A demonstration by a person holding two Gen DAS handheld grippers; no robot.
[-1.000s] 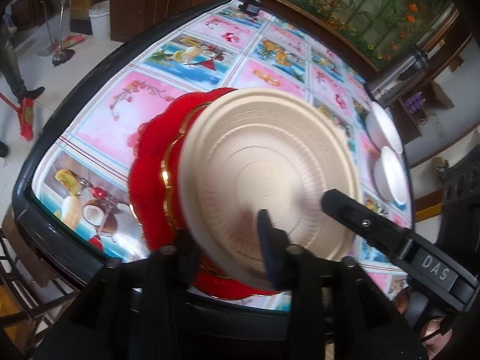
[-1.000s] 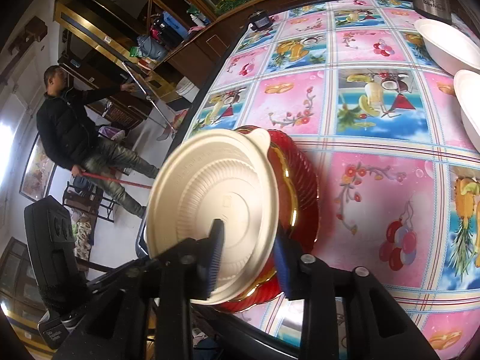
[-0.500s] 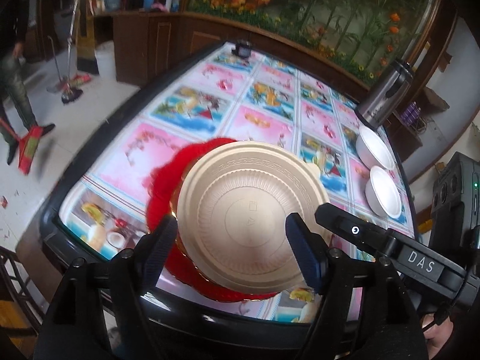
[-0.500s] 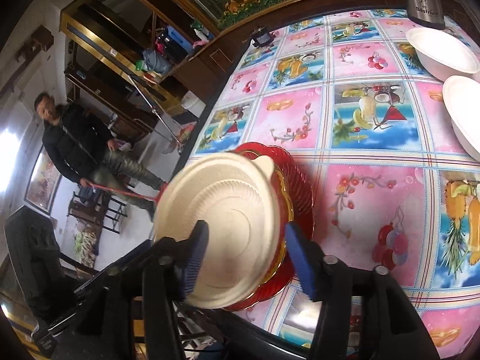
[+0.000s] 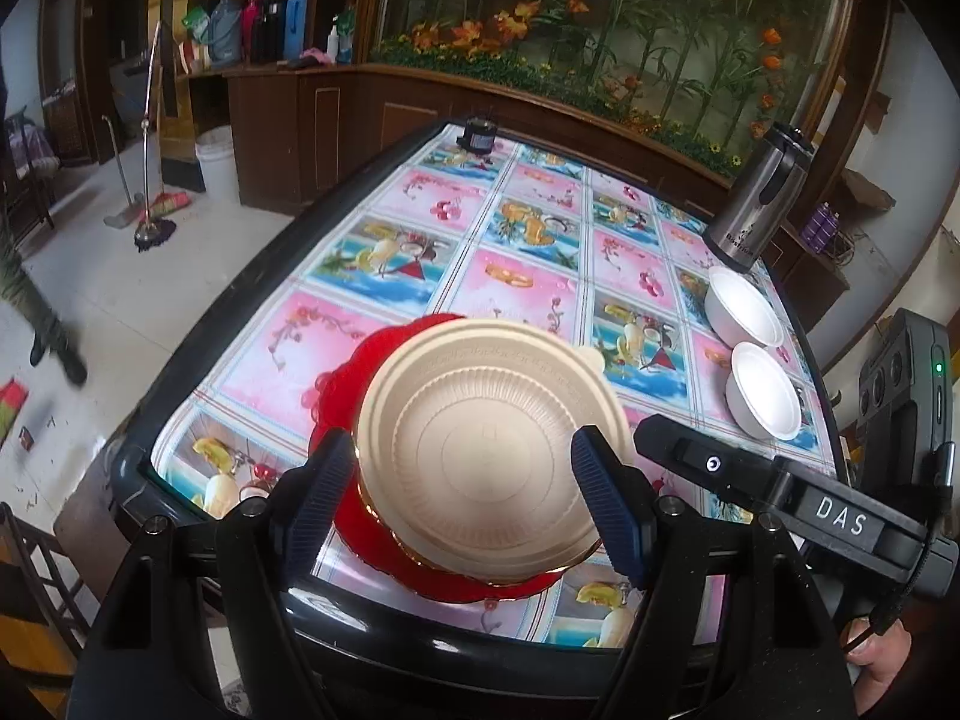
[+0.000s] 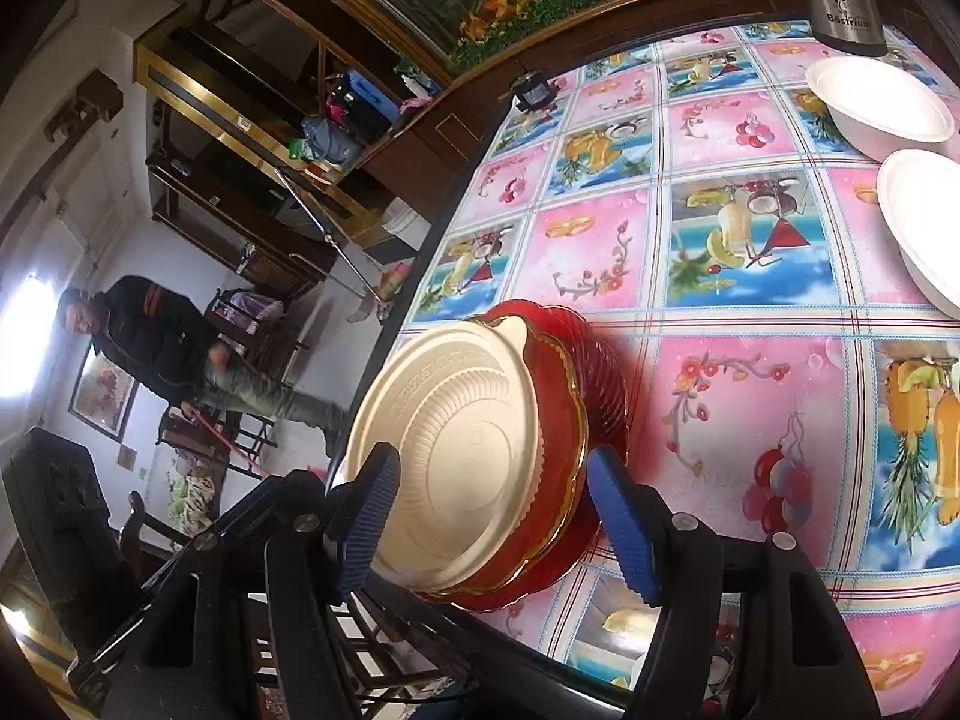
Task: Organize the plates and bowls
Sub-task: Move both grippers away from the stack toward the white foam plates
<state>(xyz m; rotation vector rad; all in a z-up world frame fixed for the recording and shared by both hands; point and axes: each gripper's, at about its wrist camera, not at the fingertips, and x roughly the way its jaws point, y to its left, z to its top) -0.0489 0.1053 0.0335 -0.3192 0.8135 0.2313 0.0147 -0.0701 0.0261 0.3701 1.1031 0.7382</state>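
Note:
A beige ribbed plate (image 5: pixel 486 450) lies on a stack of red gold-rimmed plates (image 5: pixel 336 384) at the near corner of the table. My left gripper (image 5: pixel 462 480) hovers above it, open, with its blue pads apart from the rim on either side. In the right wrist view the same beige plate (image 6: pixel 456 438) rests on the red plates (image 6: pixel 594 372). My right gripper (image 6: pixel 493 468) is over its near edge; its jaws are opening and the pads do not touch the plate. Two white bowls (image 5: pixel 744 306) (image 5: pixel 765 399) stand side by side at the right edge.
A steel thermos (image 5: pixel 759 204) stands behind the bowls, and a small black object (image 5: pixel 477 135) sits at the far edge. The table (image 5: pixel 516 276) has a pink and blue fruit-print cloth. A person (image 6: pixel 150 348) with a broom stands on the floor to the left.
Both grippers have let go of the beige plate and spread their jaws. They have drawn back and up, and the plate now lies flat on the red stack.

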